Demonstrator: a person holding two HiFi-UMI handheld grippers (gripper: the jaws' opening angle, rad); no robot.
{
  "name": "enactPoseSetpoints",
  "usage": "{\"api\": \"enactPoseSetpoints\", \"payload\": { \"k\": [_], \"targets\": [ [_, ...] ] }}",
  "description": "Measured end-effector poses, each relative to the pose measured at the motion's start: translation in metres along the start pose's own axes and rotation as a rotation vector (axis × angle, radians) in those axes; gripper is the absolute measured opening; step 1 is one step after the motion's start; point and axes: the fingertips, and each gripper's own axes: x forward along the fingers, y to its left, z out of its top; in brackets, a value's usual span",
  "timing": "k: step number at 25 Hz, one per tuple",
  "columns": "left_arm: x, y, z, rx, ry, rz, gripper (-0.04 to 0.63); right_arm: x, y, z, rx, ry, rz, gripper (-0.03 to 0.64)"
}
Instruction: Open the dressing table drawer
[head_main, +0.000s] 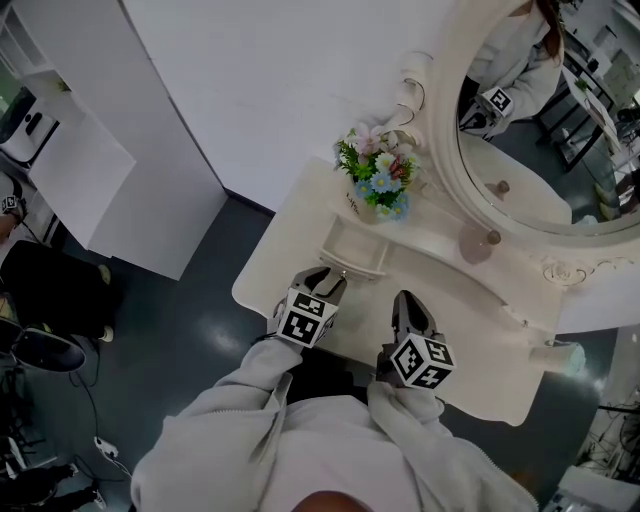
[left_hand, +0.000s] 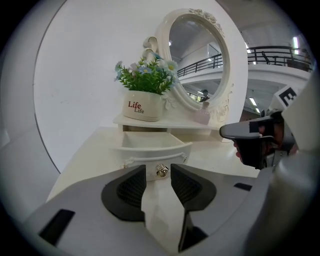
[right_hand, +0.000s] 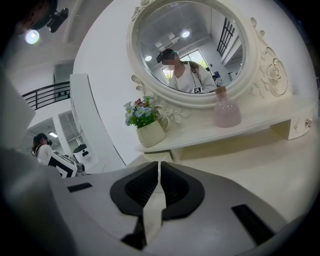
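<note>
The small white drawer (head_main: 352, 252) stands pulled out from under the shelf of the white dressing table (head_main: 480, 350). In the left gripper view the drawer (left_hand: 155, 146) is open and bare inside, with its metal knob (left_hand: 161, 170) on the curved front. My left gripper (left_hand: 158, 170) is open, its tips either side of the knob, pads not pressing it. In the head view the left gripper (head_main: 330, 277) sits at the drawer's front. My right gripper (head_main: 408, 300) hovers over the tabletop to the right, shut and holding nothing (right_hand: 159, 167).
A flower pot (head_main: 378, 180) stands on the shelf above the drawer, a pink bottle (head_main: 477, 243) further right, and the oval mirror (head_main: 540, 120) behind them. A second small drawer (right_hand: 299, 126) is shut at the shelf's right end. A white cabinet (head_main: 150, 150) stands to the left.
</note>
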Motion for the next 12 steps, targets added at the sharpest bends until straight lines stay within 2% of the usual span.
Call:
{"api": "enactPoseSetpoints", "payload": {
  "k": [6,12],
  "targets": [
    [-0.021,0.022,0.001,-0.038,-0.009,0.023,0.142,0.006,0.004,0.008,-0.02,-0.015,0.006,0.041],
    [-0.045,0.042,0.024,-0.044,-0.082,0.039,0.095,0.012,0.014,0.028,-0.097,-0.045,0.032,0.041]
  ]
}}
